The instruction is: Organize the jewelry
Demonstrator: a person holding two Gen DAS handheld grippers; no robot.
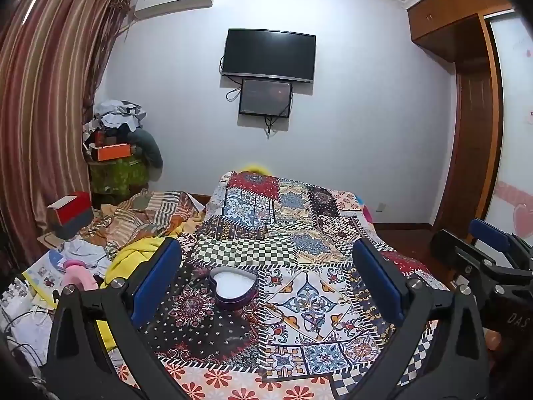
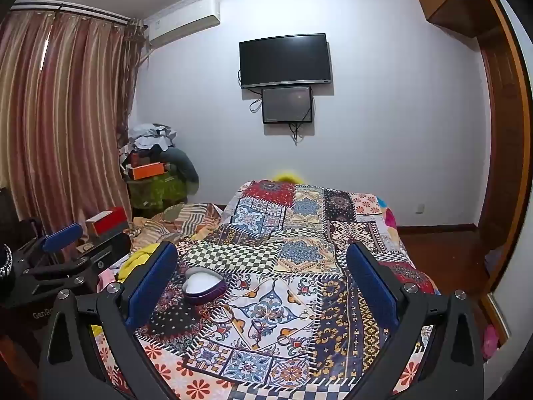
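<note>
Two hand-held grippers gaping wide, empty: left hand-held gripper, right hand-held gripper, patchwork bedspread, wall television

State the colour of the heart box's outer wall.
Purple, with a white inside; the heart box shows it best in the right wrist view.

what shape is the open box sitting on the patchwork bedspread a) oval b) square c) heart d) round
c, the purple box has a heart-shaped outline with a white lining, lying open on the patchwork bedspread; the right wrist view shows the same heart shape.
</note>
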